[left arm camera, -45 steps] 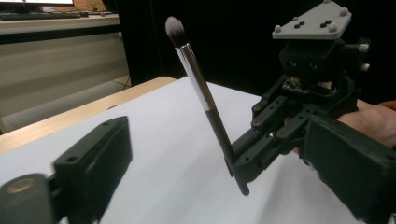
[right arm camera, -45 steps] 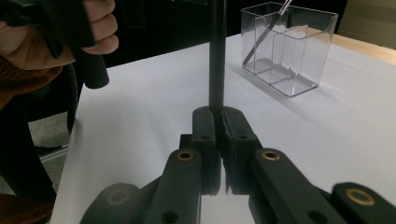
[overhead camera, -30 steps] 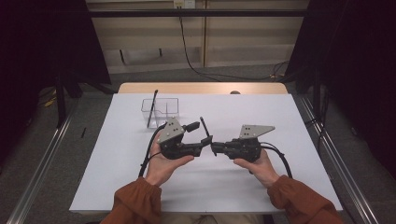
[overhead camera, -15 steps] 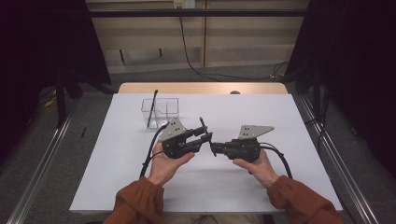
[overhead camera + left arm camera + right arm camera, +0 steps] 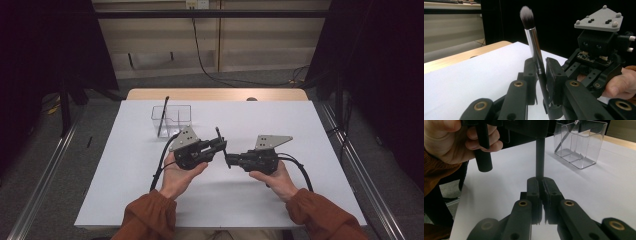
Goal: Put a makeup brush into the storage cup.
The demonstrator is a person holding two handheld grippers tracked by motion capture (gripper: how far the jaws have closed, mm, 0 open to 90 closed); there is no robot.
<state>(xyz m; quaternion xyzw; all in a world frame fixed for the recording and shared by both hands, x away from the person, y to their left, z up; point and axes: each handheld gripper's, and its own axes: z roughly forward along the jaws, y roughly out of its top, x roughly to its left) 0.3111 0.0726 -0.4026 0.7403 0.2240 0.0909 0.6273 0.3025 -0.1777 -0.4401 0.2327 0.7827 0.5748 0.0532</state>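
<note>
Left gripper (image 5: 541,72) closed on makeup brush (image 5: 534,40), jaws pinching the dark handle just below the silver ferrule, bristles up and tilted slightly. Right gripper (image 5: 541,187) closed on the lower end of the same handle (image 5: 539,157), jaws nearly touching around it. Brush (image 5: 221,145) thus held at both ends, above the white table cover (image 5: 300,130), between the two hands, mid-table in the high view. Left gripper (image 5: 220,145) and right gripper (image 5: 229,159) nearly tip to tip there.

Clear organizer (image 5: 172,120) well apart, toward the far left of the cover, with a second dark stick-like tool (image 5: 162,117) leaning in it (type not readable). Same organizer (image 5: 580,143) seen behind the handle in the right gripper view.

Judged step: handover of the brush from one gripper to the other, probably before placing in the organizer.

Risks from here:
- Release by one side before the other grip is firm: thin round handle, easy to pivot or slip, drop onto the cover.
- Both clamped while hands drift apart or twist: handle levered, sudden slip out of the weaker pinch.
- Right grip very near the handle end (little purchase): brush top-heavy with ferrule and bristles, likely swing once left side lets go.
- Jaw tips close together: possible collision on regrasp.
</note>
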